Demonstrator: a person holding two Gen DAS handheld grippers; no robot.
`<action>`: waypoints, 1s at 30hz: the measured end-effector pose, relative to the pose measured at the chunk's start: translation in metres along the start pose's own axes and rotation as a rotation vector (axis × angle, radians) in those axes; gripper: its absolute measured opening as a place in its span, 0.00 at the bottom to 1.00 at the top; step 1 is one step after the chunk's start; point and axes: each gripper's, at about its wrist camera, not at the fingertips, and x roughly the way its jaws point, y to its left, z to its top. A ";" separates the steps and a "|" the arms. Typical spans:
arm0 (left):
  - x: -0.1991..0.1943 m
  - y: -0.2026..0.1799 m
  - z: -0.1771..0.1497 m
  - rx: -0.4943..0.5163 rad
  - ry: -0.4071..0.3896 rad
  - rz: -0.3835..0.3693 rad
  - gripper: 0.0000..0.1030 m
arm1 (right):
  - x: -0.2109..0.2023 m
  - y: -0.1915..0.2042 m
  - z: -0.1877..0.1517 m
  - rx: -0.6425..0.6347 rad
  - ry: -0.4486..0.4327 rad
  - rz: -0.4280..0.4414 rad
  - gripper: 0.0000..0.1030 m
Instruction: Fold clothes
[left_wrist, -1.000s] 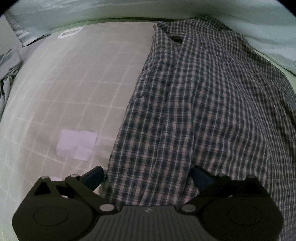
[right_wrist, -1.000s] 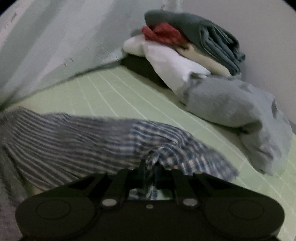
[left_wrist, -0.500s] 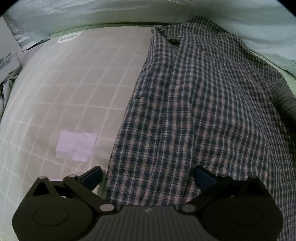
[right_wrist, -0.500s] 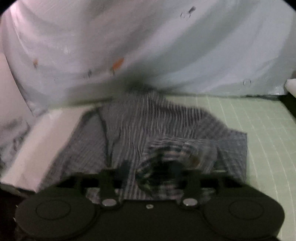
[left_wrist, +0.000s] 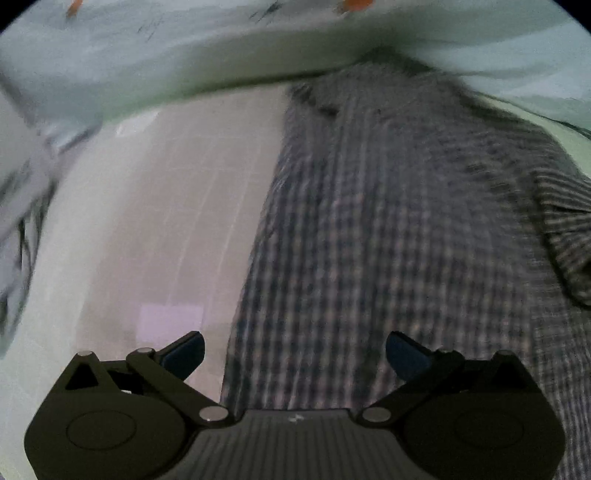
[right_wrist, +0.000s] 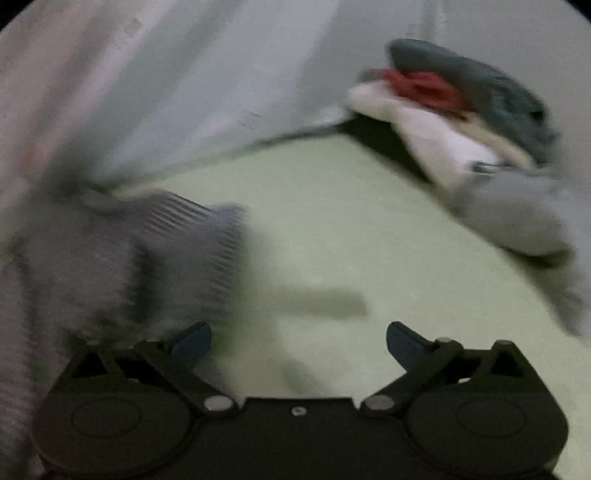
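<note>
The left gripper (left_wrist: 294, 350) hangs with its jaws spread wide and empty over the hem of a checked shirt (left_wrist: 388, 229), whose near edge runs in between the blue pads (left_wrist: 186, 352) without touching either. The shirt lies flat on the gridded mat (left_wrist: 177, 221), long axis running away from the gripper, collar at the far end against a pale sheet (left_wrist: 184, 62). On the right, the right gripper (right_wrist: 299, 343) is opening, jaws far apart, nothing between them; the shirt's sleeve (right_wrist: 166, 251) (badly blurred) sits just left of its left pad. Beyond, a heap of clothes (right_wrist: 472, 122) stands well apart, its outlines smeared.
</note>
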 end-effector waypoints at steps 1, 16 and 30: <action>-0.004 -0.004 0.003 0.020 -0.020 -0.009 1.00 | 0.001 -0.005 -0.004 0.004 0.008 -0.029 1.00; -0.004 -0.122 0.039 0.343 -0.102 -0.316 1.00 | 0.029 -0.027 -0.025 0.077 0.087 -0.074 1.00; 0.034 -0.163 0.064 0.329 -0.069 -0.438 0.05 | 0.035 -0.021 -0.024 0.074 0.023 -0.088 1.00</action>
